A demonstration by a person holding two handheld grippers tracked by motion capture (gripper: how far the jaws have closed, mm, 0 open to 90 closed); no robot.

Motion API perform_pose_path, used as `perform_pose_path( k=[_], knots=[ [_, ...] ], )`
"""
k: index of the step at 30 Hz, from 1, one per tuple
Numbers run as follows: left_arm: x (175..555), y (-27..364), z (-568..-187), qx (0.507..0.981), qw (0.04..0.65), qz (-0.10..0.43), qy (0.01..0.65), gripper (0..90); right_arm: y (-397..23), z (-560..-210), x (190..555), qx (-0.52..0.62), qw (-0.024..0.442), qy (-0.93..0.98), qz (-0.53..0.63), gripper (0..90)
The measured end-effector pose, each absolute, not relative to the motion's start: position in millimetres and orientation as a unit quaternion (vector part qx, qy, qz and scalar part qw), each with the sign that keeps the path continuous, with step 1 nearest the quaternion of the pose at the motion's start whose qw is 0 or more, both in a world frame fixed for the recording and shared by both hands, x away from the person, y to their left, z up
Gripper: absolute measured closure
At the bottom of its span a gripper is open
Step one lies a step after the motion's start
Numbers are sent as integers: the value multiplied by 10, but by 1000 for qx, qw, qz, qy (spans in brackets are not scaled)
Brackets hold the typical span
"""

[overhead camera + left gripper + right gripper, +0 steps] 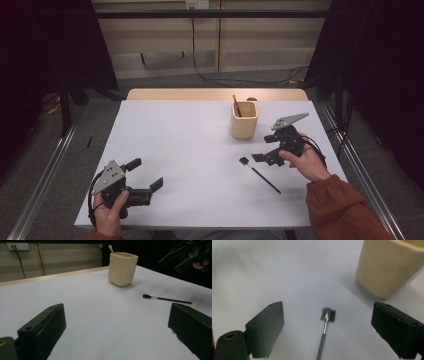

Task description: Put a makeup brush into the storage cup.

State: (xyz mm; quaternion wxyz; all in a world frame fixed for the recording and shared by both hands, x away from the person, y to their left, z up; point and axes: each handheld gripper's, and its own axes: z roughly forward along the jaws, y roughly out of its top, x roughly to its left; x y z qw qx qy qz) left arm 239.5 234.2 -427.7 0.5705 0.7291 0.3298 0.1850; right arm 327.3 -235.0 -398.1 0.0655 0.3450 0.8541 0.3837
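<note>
Left gripper [150,189] idle at the near left corner, jaws wide, empty; brush [259,173] flat on the table [175,145] just before the cup [244,120]; right gripper [262,158] wide above its head — approach step: lower, straddle, then close.

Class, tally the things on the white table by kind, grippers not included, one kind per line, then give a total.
Black brush lying flat on the table: 1
Cream square cup: 1
Wooden-handled stick standing in the cup: 1
Total: 3
</note>
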Motion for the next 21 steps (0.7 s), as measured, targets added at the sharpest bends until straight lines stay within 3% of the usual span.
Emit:
perform_pose_path(
  k=[7, 18, 21],
  knots=[
    [2399, 2343, -4278, 730, 570, 185, 329, 14, -2286, -4049, 3345, 344, 16, 887, 308, 108],
    [2401, 2343, -4280, 731, 570, 184, 327, 14, -2168, -4161, 3427, 318, -10, 923, 217, 154],
    [2402, 2344, -4281, 731, 568, 185, 328, 14, -2140, -4211, 3454, 316, -16, 930, 186, 242]
  ],
)
